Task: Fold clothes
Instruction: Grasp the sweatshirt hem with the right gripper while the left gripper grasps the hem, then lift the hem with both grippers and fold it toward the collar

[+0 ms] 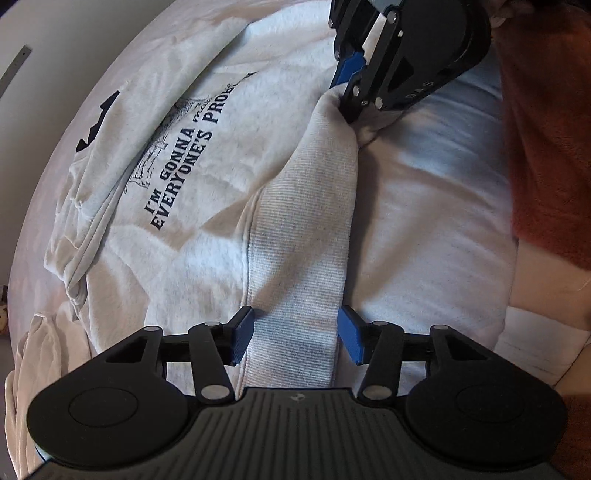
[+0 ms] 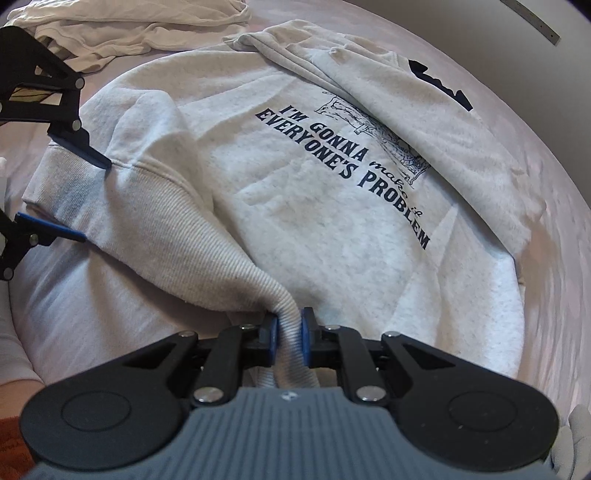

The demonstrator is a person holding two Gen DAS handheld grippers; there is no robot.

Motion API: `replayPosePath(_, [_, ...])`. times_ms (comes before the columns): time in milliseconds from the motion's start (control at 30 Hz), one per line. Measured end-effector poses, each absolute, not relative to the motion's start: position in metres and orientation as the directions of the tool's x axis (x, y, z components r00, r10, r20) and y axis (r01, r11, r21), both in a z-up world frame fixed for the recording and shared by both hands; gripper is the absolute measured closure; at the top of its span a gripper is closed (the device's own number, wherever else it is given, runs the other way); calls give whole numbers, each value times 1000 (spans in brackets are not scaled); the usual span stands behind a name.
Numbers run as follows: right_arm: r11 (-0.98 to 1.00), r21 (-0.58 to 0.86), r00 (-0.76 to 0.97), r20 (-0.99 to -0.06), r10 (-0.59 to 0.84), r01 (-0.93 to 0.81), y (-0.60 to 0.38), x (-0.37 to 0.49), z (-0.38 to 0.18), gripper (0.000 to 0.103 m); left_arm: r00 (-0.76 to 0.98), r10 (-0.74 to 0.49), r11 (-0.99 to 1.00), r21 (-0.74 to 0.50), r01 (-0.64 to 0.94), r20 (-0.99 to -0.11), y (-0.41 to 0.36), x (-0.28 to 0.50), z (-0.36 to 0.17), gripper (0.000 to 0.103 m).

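A light grey sweatshirt (image 1: pixel 221 192) with dark printed lettering lies spread on a pale bed; it also shows in the right wrist view (image 2: pixel 314 206). Its ribbed hem band (image 1: pixel 299 258) is lifted into a ridge between the two grippers. My left gripper (image 1: pixel 295 334) is open, its blue pads on either side of the hem band without pinching it; it shows at the left edge of the right wrist view (image 2: pixel 86 201). My right gripper (image 2: pixel 289 332) is shut on the bunched ribbed hem (image 2: pixel 207 251); it shows at the top of the left wrist view (image 1: pixel 349 96).
A cream garment (image 2: pixel 122 26) lies crumpled at the far side of the bed and shows in the left wrist view (image 1: pixel 33 362). The sweatshirt's sleeve (image 2: pixel 424 99) is folded across its chest. A rust-red fuzzy sleeve (image 1: pixel 546 129) is at the right.
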State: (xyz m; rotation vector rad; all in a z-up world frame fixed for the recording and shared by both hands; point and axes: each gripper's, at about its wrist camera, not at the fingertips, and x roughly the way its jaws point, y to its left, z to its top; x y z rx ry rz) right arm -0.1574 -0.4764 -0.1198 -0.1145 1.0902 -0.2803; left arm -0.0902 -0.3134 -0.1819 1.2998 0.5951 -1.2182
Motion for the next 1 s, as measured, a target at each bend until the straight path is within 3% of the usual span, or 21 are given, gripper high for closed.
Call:
replayPosePath(33, [959, -231, 428, -859, -280, 163, -475, -158, -120, 87, 326, -326, -156, 391, 907, -887, -313, -87, -182, 64])
replayPosePath(100, [960, -235, 422, -863, -278, 153, -473, -158, -119, 81, 332, -310, -119, 383, 916, -891, -312, -78, -182, 83])
replayPosePath(133, [960, -237, 419, -864, -278, 148, -472, -158, -119, 78, 332, -301, -97, 375, 922, -894, -312, -73, -182, 86])
replayPosePath(167, [960, -239, 416, -866, -277, 144, -471, -158, -118, 70, 332, -292, -74, 367, 927, -897, -312, -69, -182, 91])
replayPosePath(200, [964, -232, 404, -875, -267, 133, -471, -158, -118, 55, 333, -285, -53, 362, 931, -899, -312, -65, -181, 95])
replayPosePath(267, [971, -213, 382, -893, -238, 107, -471, -159, -117, 42, 338, -273, -20, 357, 934, -901, -313, -58, -181, 99])
replayPosePath(367, [976, -210, 305, -927, -219, 65, -475, -160, -119, 32, 338, -261, 11, 347, 938, -904, -313, -53, -180, 100])
replayPosePath(467, [971, -238, 223, -946, -235, 14, -480, -167, -128, 31, 341, -257, 7, 351, 936, -904, -313, -54, -181, 101])
replayPosePath(533, [974, -221, 227, -947, -227, 53, -486, -169, -127, 34, 344, -254, 9, 353, 936, -904, -314, -54, -181, 101])
replayPosePath(600, [974, -221, 240, -944, -228, 57, -486, -170, -127, 53, 351, -252, 15, 359, 933, -902, -313, -53, -180, 101])
replayPosePath(733, [963, -270, 281, -923, -263, 15, -473, -173, -126, 82, 359, -258, 31, 364, 931, -897, -311, -51, -178, 103])
replayPosePath(867, [927, -369, 357, -859, -366, 63, -468, -181, -119, 94, 368, -287, 62, 366, 929, -884, -309, -50, -170, 103])
replayPosePath(1000, [899, -411, 437, -788, -433, 149, -470, -189, -106, 94, 408, -333, 139, 384, 913, -850, -305, -44, -157, 103])
